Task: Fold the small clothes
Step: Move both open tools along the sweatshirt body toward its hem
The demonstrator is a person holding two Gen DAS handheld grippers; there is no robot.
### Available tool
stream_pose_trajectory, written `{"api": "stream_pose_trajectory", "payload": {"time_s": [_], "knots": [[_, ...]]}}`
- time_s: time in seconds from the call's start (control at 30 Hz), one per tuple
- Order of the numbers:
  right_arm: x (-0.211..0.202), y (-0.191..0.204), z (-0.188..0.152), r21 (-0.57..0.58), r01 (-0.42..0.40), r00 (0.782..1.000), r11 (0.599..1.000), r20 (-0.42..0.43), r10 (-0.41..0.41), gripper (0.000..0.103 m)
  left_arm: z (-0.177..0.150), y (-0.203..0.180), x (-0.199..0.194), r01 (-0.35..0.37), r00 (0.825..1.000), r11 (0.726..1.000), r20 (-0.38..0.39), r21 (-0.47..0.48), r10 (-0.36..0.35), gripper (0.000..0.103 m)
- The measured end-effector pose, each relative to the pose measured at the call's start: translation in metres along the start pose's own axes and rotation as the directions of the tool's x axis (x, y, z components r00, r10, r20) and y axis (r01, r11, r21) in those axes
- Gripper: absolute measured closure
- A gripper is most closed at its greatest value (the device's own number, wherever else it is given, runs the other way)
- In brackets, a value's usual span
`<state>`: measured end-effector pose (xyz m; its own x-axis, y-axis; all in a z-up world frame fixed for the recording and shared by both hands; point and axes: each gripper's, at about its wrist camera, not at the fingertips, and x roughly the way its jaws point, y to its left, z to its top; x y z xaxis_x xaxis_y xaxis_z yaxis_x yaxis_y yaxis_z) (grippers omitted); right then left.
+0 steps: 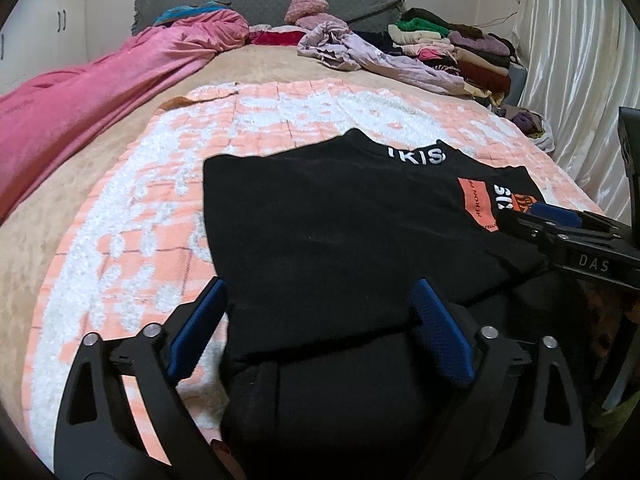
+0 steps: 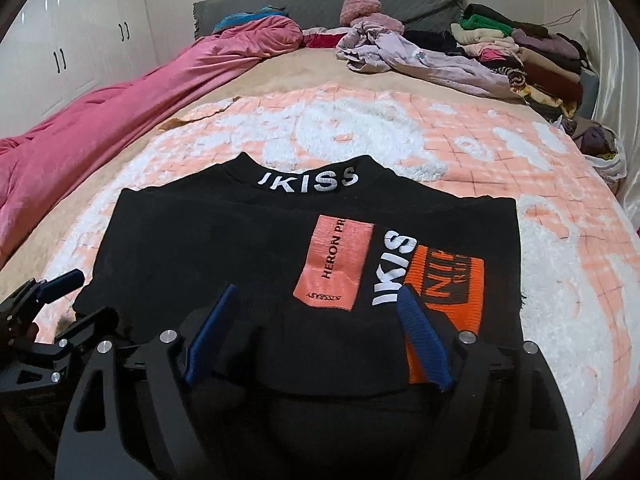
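Observation:
A black top (image 1: 328,224) (image 2: 224,248) with white "IKISS" lettering on the collar and orange patches lies partly folded on a peach-and-white blanket (image 1: 140,216) (image 2: 560,272). My left gripper (image 1: 320,292) is open, its blue pads wide apart over the top's near left edge. My right gripper (image 2: 318,294) is open over the near edge by the orange patches. The right gripper also shows in the left wrist view (image 1: 560,220), and the left gripper in the right wrist view (image 2: 60,296).
A pink quilt (image 1: 100,92) (image 2: 120,104) runs along the bed's left side. Loose lilac clothes (image 1: 360,52) (image 2: 420,56) and a stack of folded clothes (image 1: 460,52) (image 2: 532,56) lie at the far end by the grey headboard (image 2: 320,4). White curtains (image 1: 580,60) hang at right.

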<state>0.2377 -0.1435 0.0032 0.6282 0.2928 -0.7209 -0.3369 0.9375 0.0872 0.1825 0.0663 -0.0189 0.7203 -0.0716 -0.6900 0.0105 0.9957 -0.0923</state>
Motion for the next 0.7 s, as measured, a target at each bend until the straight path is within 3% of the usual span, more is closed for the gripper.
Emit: {"api": "stream_pose_trajectory", "payload": {"time_s": [0.7], "knots": [[-0.024, -0.004, -0.006, 0.054, -0.017, 0.999, 0.998, 0.043, 0.015, 0.022, 0.005, 0.015, -0.03, -0.024, 0.997, 0.999, 0.072, -0.046, 0.028, 0.01]]}}
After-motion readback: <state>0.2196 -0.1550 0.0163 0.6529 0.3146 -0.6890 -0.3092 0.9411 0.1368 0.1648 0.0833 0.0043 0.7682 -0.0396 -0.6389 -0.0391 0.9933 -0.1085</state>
